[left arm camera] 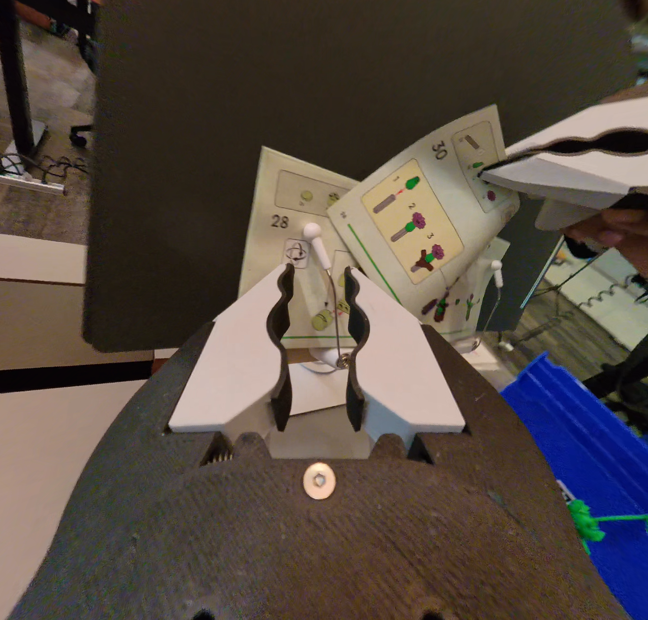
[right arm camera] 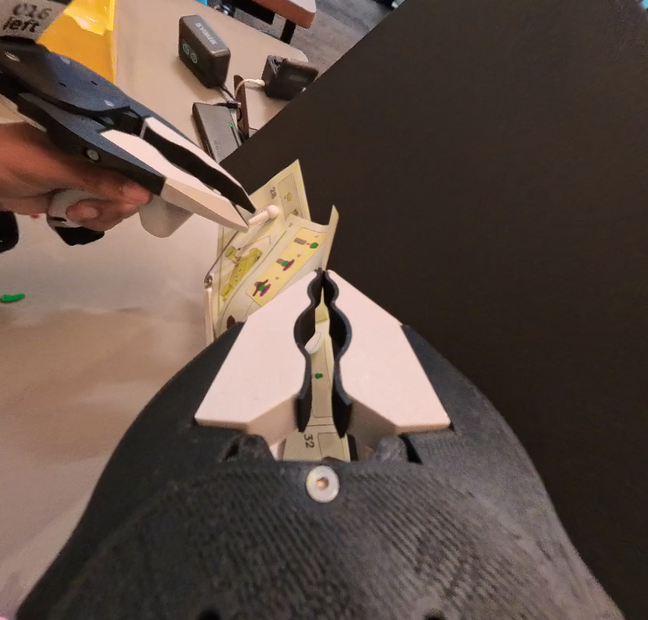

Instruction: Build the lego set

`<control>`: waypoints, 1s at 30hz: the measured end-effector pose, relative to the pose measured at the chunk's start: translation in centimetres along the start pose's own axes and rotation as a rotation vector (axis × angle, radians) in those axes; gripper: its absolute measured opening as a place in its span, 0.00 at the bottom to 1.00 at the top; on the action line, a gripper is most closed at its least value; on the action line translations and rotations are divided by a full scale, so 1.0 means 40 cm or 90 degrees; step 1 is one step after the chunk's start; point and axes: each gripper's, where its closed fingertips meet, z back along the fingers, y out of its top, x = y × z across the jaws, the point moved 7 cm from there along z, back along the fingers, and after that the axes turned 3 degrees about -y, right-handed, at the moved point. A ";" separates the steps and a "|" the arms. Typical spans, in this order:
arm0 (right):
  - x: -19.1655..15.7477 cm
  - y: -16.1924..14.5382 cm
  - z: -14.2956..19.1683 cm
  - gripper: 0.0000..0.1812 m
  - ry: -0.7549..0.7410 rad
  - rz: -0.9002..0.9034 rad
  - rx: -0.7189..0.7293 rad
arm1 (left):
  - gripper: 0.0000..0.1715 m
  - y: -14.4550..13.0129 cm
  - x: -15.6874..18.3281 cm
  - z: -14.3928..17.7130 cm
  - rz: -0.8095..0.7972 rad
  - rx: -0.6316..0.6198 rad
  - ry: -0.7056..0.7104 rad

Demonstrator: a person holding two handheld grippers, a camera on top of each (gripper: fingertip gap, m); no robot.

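step: a page of the instruction booklet (left arm camera: 403,231) is being turned | right claw (left arm camera: 485,175) pinched on page | left claw (left arm camera: 319,273) parted, holding nothing | booklet propped at worktop (right arm camera: 87,340) back edge | next: page laid flat

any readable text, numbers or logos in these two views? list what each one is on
Can't quote writing; here is where it stands.
Open pages of the instruction booklet: large printed step numbers, legible.
white label on the left gripper: legible.
black charger on the table: brand mark, legible.
smaller black box: marking too blurred.
blue bin: sticker at its edge, mostly hidden.
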 end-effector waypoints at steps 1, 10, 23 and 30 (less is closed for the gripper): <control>-0.008 -0.005 -0.005 0.00 -0.009 0.008 -0.003 | 0.15 -0.006 0.007 -0.008 -0.015 -0.011 0.005; -0.035 0.008 -0.060 0.00 -0.032 0.033 -0.005 | 0.01 -0.002 0.013 0.003 -0.091 -0.020 0.009; -0.083 0.038 -0.195 0.03 -0.009 0.108 0.000 | 0.02 -0.007 0.034 -0.005 -0.138 -0.033 -0.011; -0.090 0.046 -0.132 0.31 -0.128 0.131 0.026 | 0.01 -0.007 0.020 -0.003 -0.097 -0.031 -0.023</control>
